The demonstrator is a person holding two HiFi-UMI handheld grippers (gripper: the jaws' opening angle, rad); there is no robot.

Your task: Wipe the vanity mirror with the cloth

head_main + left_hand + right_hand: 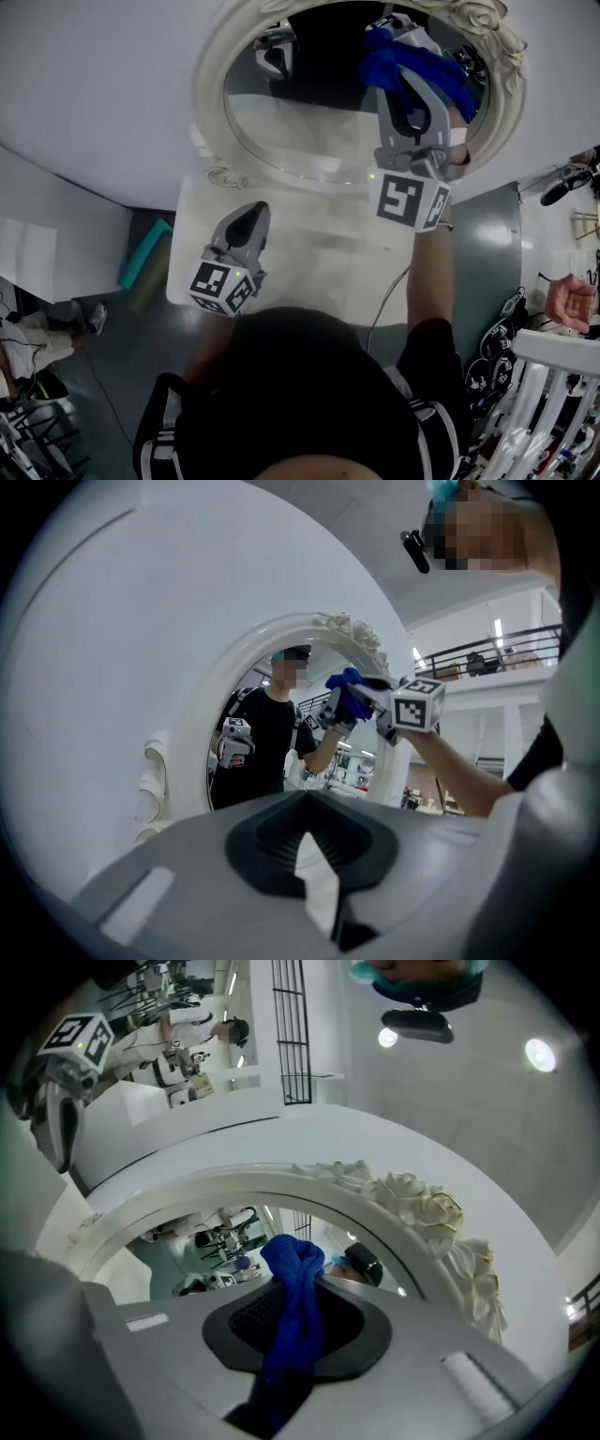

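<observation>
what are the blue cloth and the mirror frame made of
Cloth: soft woven fabric, probably microfibre; matte, fine mesh texture, limp folds. Mirror frame: hard moulded white material, perhaps resin or painted wood; smooth satin surface, carved roses with gilt edges.

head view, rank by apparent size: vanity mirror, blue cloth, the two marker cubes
1. vanity mirror
2. cloth, partly hidden by the jaws holding it
3. right marker cube and left marker cube: nearly alike and at different distances from the camera, so left unranked
</observation>
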